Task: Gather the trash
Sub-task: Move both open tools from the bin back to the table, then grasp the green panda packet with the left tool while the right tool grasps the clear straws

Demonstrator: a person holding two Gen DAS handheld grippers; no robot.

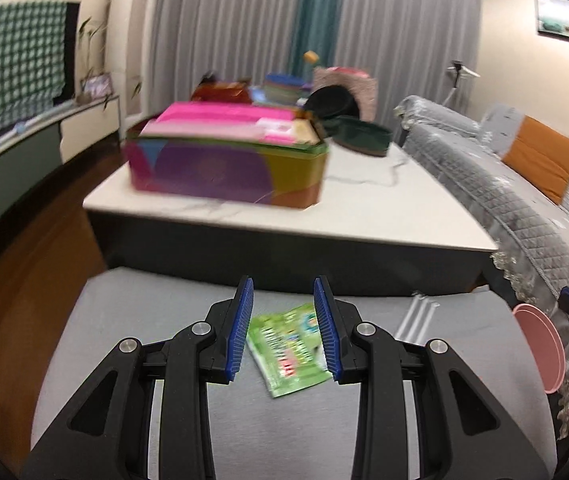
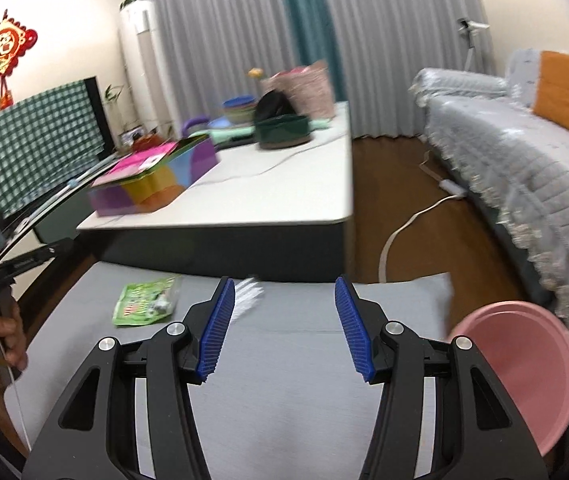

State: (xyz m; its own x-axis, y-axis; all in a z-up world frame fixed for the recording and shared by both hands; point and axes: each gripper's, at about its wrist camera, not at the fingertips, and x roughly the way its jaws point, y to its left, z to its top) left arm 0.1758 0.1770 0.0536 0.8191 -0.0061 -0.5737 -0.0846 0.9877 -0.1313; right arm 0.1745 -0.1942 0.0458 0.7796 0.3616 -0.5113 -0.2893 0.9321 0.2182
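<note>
The green wrapper (image 1: 289,350) lies flat on the grey mat (image 1: 124,320), toward its far edge and left of middle as the right wrist view shows it, with the mat's far edge butting the low table (image 1: 364,216). The left gripper (image 1: 284,332) hangs over it with its jaws part open and nothing between them; the wrapper shows in the gap, the right pad over its right edge, and whether the pads touch it I cannot tell. To take it well, I judge the jaws should drop straight until both pads reach the mat, straddle a short side or a raised corner, then close firmly, since a flat foil packet is likely to slide or buckle rather than lift. The right gripper (image 2: 286,328) is wide open and empty over the mat's middle, a white plastic piece (image 2: 246,298) just past its left pad. The pink basin (image 2: 524,368) sits off the mat's right edge, near the sofa (image 2: 524,168), the likely place for the trash.
</note>
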